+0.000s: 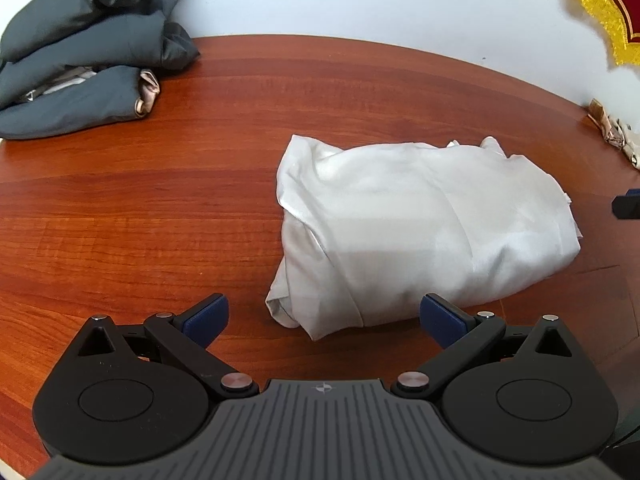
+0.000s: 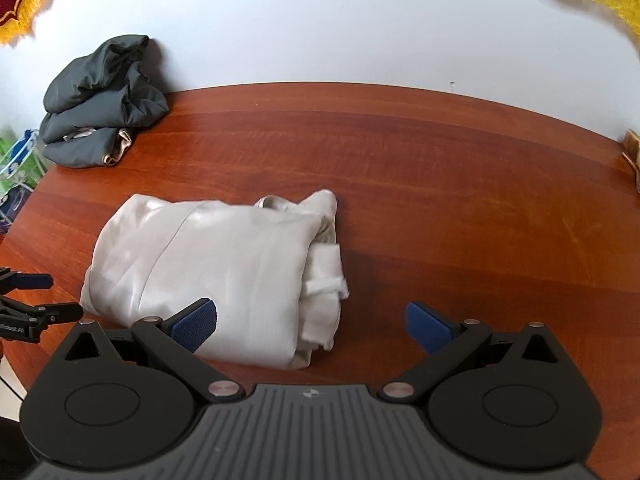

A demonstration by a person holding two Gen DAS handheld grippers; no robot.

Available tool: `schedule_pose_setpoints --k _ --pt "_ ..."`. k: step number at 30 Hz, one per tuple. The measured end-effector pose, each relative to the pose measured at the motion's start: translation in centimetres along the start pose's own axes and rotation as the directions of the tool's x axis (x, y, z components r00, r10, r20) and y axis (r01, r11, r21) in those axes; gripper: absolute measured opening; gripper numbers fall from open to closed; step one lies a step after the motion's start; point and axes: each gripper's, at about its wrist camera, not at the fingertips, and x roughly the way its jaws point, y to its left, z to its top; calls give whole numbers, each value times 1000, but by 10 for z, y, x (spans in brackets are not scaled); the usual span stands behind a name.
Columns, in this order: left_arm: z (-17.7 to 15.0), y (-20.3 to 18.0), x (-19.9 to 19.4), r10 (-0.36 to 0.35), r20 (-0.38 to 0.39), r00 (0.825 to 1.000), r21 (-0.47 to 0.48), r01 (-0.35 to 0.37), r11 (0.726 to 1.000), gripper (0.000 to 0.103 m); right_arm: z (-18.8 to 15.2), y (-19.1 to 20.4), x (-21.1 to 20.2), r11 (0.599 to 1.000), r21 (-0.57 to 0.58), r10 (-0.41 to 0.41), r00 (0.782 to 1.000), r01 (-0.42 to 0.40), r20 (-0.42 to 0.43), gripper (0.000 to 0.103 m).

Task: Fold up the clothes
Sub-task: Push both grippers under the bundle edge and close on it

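Left claw (image 1: 323,318) was spread wide, blue pads (image 1: 206,320) apart, holding nothing; it hung just short of the near edge of the white garment (image 1: 416,232), no contact visible. Right claw (image 2: 311,326) likewise spread wide and empty, its left pad in front of the garment's near right part; touching or not, could not tell. The white garment lay folded into a loose bundle mid-table (image 1: 140,208). Farther back, at the left rear corner against the wall, sat a pile of dark grey clothes (image 1: 84,56).
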Motion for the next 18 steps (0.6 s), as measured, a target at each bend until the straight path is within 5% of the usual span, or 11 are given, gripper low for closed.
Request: schedule_pose_setpoints --k 9,18 --pt "10 5 25 -36 -41 999 -3 36 999 102 46 -34 23 995 -36 91 994 -94 -66 102" --pt "14 8 42 -35 -79 996 -15 34 999 102 86 -42 68 962 -178 169 965 -206 -201 102"
